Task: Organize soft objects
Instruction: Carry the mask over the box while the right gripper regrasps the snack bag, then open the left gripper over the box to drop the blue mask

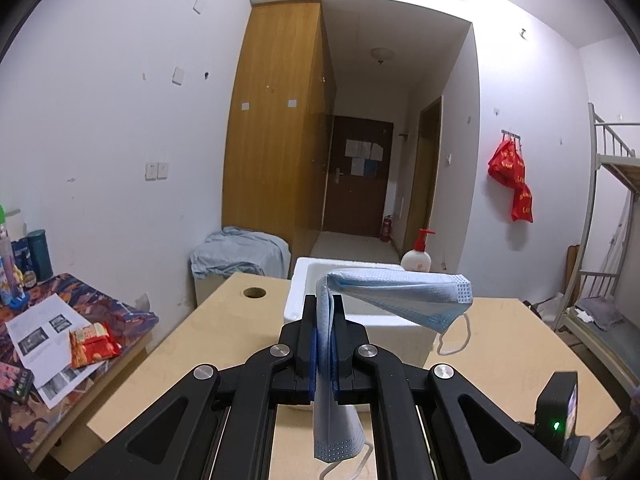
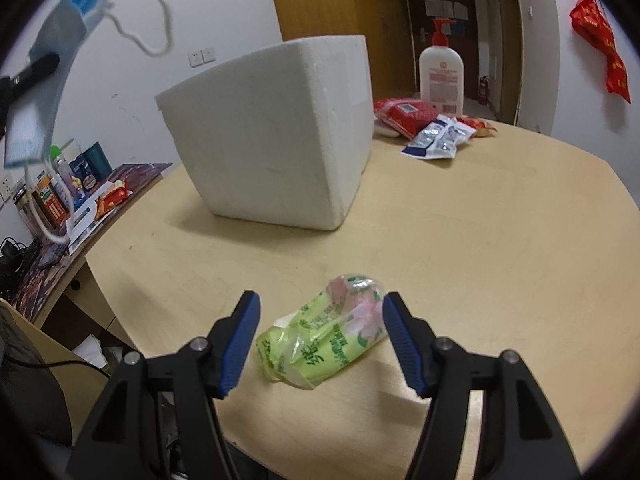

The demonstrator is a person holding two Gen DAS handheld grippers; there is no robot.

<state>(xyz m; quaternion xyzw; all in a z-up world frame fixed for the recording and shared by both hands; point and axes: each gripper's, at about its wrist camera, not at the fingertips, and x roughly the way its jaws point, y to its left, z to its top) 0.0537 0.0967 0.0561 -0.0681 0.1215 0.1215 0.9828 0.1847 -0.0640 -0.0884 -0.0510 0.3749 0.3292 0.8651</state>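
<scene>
Two views split the scene. Only the left wrist view looks into the white foam box (image 1: 308, 280) from above its rim, and shows the left gripper (image 1: 325, 312) with jaws clamped on a pale blue face mask (image 1: 392, 292) — pleated, dimpled along its edge, one half draped toward the right of the frame over the box, the other hanging low at centre, thin white ear loops dangling. Only the right wrist view shows the box's blocky, grainy outer wall (image 2: 272, 136) and the right gripper (image 2: 320, 336), its ribbed blue pads spread apart with a crinkled green plastic tissue pack (image 2: 324, 340) lying on the pale wooden tabletop (image 2: 500, 240) between them, unpressed. Behind the box stand a white pump bottle (image 2: 441, 76) and glossy red and blue packets (image 2: 438, 138). The mask (image 2: 48, 64) hangs blurred at upper left.
</scene>
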